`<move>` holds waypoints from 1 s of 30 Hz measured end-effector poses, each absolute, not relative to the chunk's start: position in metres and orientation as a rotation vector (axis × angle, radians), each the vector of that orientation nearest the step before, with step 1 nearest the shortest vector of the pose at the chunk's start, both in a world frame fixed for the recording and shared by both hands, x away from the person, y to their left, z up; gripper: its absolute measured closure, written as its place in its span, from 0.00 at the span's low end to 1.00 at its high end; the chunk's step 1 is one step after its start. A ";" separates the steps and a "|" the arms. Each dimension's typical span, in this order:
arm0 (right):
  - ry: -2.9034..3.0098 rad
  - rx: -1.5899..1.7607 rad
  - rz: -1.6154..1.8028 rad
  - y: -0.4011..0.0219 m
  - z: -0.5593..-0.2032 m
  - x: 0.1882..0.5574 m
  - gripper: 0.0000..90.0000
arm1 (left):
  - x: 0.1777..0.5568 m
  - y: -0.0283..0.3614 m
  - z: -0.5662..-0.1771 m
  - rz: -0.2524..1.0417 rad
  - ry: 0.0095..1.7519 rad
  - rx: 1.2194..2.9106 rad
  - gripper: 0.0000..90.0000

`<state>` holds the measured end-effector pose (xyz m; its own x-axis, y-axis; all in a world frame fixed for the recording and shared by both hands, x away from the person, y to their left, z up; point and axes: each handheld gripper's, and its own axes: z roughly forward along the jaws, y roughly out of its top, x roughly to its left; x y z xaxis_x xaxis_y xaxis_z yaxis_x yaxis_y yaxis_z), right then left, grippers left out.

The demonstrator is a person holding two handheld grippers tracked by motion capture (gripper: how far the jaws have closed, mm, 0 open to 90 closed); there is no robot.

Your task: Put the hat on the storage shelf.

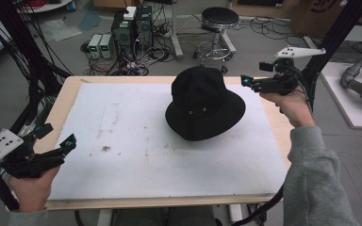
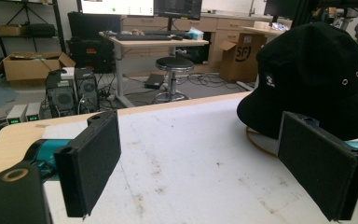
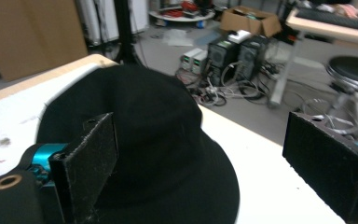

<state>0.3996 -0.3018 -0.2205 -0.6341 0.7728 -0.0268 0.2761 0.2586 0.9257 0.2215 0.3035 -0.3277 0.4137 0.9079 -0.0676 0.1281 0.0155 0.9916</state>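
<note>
One black hat (image 1: pixel 204 104) on the white bench (image 1: pixel 122 155), right of centre. Two claws: left claw (image 1: pixel 70 142) spread, well apart; right claw (image 1: pixel 246 81) spread, just beside the hat, empty.

floor: grey, cable-strewn (image 1: pixel 136 66) | stool (image 1: pixel 220 18) | computer towers (image 1: pixel 132 26) | desk, perhaps wooden (image 2: pixel 158 41)

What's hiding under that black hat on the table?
The black hat sits brim-down on the white table mat. In the left gripper view a thin tan ring peeks out at the brim's edge. Whatever lies further underneath is covered by the hat.
</note>
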 end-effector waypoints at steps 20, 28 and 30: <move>1.816 1.115 1.291 -0.330 -0.273 0.352 0.11 | 0.235 0.297 -0.328 0.782 0.988 1.432 0.16; 1.702 1.166 1.321 -0.341 -0.298 0.326 0.11 | 0.235 0.297 -0.327 0.779 0.990 1.421 0.16; 1.687 1.187 1.319 -0.344 -0.304 0.318 0.11 | 0.236 0.296 -0.327 0.775 0.990 1.422 0.16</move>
<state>0.3183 -0.3440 -0.3043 -0.3535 0.9352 0.0221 0.2467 0.0704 0.9665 0.2363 0.2958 -0.3275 0.4203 0.9029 -0.0898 0.1294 0.0384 0.9908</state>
